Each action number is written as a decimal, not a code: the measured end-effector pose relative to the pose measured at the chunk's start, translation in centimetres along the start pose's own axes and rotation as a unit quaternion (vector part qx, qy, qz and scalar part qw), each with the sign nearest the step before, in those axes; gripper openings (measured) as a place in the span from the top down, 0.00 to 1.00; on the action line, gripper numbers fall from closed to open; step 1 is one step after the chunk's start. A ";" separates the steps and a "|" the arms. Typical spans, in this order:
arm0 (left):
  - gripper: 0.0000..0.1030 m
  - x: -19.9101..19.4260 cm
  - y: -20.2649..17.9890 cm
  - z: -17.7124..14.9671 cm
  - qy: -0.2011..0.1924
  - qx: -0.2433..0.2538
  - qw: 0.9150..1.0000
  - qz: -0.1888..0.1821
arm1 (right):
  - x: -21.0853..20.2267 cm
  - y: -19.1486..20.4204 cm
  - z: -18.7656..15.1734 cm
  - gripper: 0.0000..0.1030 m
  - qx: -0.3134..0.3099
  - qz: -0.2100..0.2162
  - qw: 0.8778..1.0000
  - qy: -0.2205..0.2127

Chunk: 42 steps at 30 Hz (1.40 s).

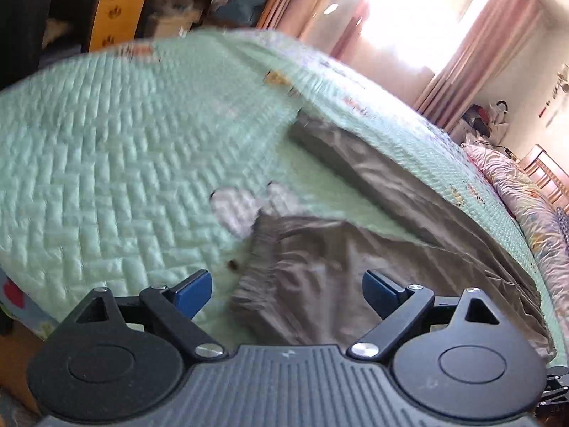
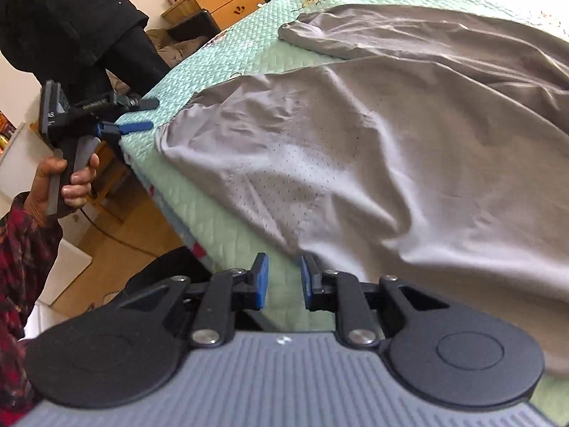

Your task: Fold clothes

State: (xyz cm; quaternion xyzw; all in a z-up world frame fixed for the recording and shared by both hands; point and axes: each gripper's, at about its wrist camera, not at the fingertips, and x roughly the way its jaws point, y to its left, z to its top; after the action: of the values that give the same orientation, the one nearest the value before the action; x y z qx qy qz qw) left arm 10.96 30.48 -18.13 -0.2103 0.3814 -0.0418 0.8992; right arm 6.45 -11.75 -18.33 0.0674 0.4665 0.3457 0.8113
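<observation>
**Left wrist view: waistband lies ahead of the wide jaws**

Left wrist view shows the left gripper (image 1: 287, 293) with jaws wide and nothing between them. The grey trousers (image 1: 355, 267) lie flat on the bed (image 1: 106, 142), near its front edge. The gathered waistband (image 1: 256, 259) sits directly ahead of the jaws, slightly toward the left finger. The trouser legs run away from the waistband toward the far side of the bed; that is the long axis.

Right wrist view shows the right gripper (image 2: 283, 281) with jaws narrow and empty, poised at the front edge of the bed, just beside the garment's near hem. Judgement: each gripper is placed to take one near edge for the fold.
</observation>
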 end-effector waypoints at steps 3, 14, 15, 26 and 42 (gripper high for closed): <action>0.12 0.9 1.3 -0.7 0.010 -0.017 1.000 -0.012 | 0.4 0.1 0.4 0.78 0.004 -0.005 1.000 -0.009; 0.12 3.2 2.7 -3.2 -0.025 -0.155 0.978 -0.138 | 1.5 -0.4 2.0 0.76 0.031 -0.030 0.998 -0.045; 0.14 3.4 2.8 -3.1 -0.031 -0.168 0.975 -0.139 | 1.5 -0.4 2.1 0.75 0.032 -0.031 0.998 -0.048; 0.79 3.9 -0.4 0.2 -0.052 -0.092 0.994 -0.042 | 3.4 2.3 4.8 0.74 -0.044 -0.052 0.995 -0.078; 0.78 -4.7 7.2 3.3 -0.100 -0.108 0.983 0.111 | 16.0 8.0 10.0 0.69 -0.017 0.086 0.996 -0.024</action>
State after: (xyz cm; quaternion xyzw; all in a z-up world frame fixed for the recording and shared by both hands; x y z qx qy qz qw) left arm 9.31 39.25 -15.89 -0.2655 0.3129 0.1208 0.9039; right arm 15.72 6.34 -20.66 0.1017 0.4332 0.4207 0.7905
